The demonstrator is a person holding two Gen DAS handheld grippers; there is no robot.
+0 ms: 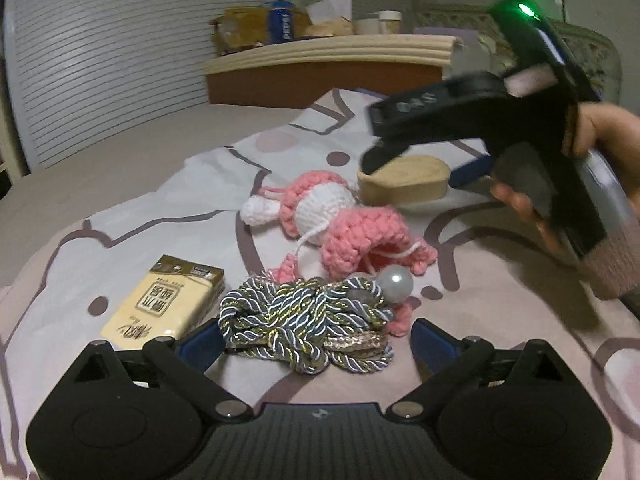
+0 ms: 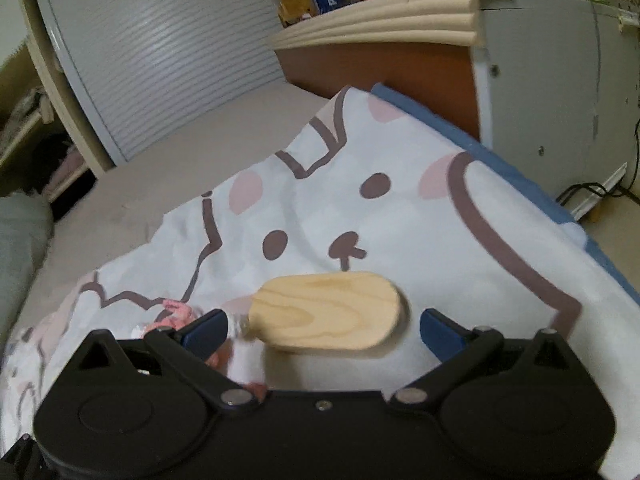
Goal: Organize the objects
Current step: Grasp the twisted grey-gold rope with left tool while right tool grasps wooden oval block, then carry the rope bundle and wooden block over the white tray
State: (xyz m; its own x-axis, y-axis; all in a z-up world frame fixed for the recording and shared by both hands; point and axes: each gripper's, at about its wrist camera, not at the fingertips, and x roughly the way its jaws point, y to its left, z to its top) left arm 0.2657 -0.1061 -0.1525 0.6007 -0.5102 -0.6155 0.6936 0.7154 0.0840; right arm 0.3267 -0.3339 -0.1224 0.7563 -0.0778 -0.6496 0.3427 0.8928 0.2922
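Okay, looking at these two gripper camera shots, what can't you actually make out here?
- Crochet doll, right wrist view: mostly hidden behind the right gripper body and finger.
- Wooden block, left wrist view: its right end is covered by the right gripper.
- Rope bundle, left wrist view: what lies under it is hidden.
- Tissue pack, left wrist view: small print is unreadable.
- Shelf clutter: too small and dim to identify fully.

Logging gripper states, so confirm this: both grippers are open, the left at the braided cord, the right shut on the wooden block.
Wrong on the right gripper: the right wrist view shows it open around the wooden block, fingers clear. The left gripper is open at the braided cord.
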